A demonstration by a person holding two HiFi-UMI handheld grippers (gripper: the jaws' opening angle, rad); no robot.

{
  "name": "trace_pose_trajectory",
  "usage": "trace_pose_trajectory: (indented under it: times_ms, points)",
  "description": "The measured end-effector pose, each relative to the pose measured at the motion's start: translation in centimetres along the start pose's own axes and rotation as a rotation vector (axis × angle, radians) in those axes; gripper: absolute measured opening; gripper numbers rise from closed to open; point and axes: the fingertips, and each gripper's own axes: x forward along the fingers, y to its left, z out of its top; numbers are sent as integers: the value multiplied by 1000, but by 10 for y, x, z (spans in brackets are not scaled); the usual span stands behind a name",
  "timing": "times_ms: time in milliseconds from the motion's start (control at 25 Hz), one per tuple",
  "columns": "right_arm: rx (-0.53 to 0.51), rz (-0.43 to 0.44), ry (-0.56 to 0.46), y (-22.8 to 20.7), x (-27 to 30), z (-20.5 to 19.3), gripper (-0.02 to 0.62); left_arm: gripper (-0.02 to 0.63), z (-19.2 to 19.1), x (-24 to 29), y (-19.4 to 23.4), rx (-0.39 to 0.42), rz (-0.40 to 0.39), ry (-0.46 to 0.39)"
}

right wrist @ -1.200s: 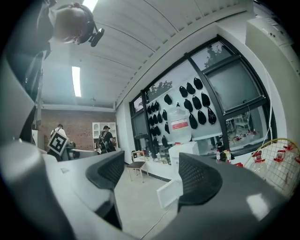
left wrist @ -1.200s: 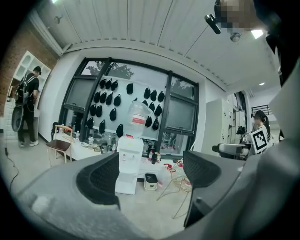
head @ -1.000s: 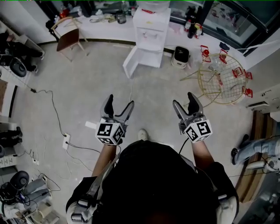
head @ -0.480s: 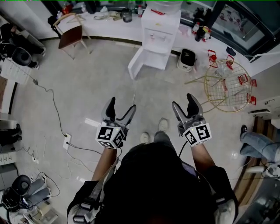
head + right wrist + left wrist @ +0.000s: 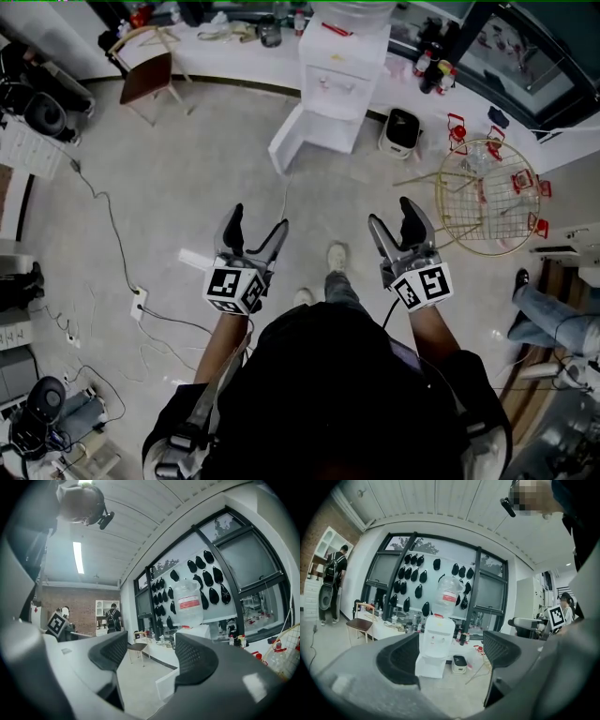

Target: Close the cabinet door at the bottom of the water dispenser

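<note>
White plastic everywhere on this one. The water dispenser (image 5: 339, 58) stands at the top centre of the head view against the long counter, with a big bottle (image 5: 449, 591) on top. Its bottom cabinet door (image 5: 289, 141) hangs wide open, swung out toward the left of the frame over the grey floor.

Both tools are down in the lower middle of the frame, well apart from the dispenser, so nothing has touched the door yet. The left gripper (image 5: 258, 221) has its jaws spread and nothing in them; its own view just frames the far-off dispenser in the gap. The right gripper (image 5: 392, 216) is spread wide too, but its jaws are closing, with only air between them.

So I'd call this the approach step. The next move needs the person to get right up to the dispenser and drop one gripper low to the door's outer face near the free edge. From there, push it round to the right until it sits flush. No grip needed, I reckon, just a nudge.

Left looks like the handier side. Worth minding the little black-and-white appliance (image 5: 401, 129) sitting just right of the base.
</note>
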Motion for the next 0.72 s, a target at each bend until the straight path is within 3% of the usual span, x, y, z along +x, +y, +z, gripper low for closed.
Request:
trace_pose_trajectory:
  times_ms: [480,720]
  points:
    - [-33,87,-7,-85,91,16,314,426,36,93,21,14,71,-44]
    - [-18,113,6,-119,105,13,314,426,29,121,22,-7,113,-38]
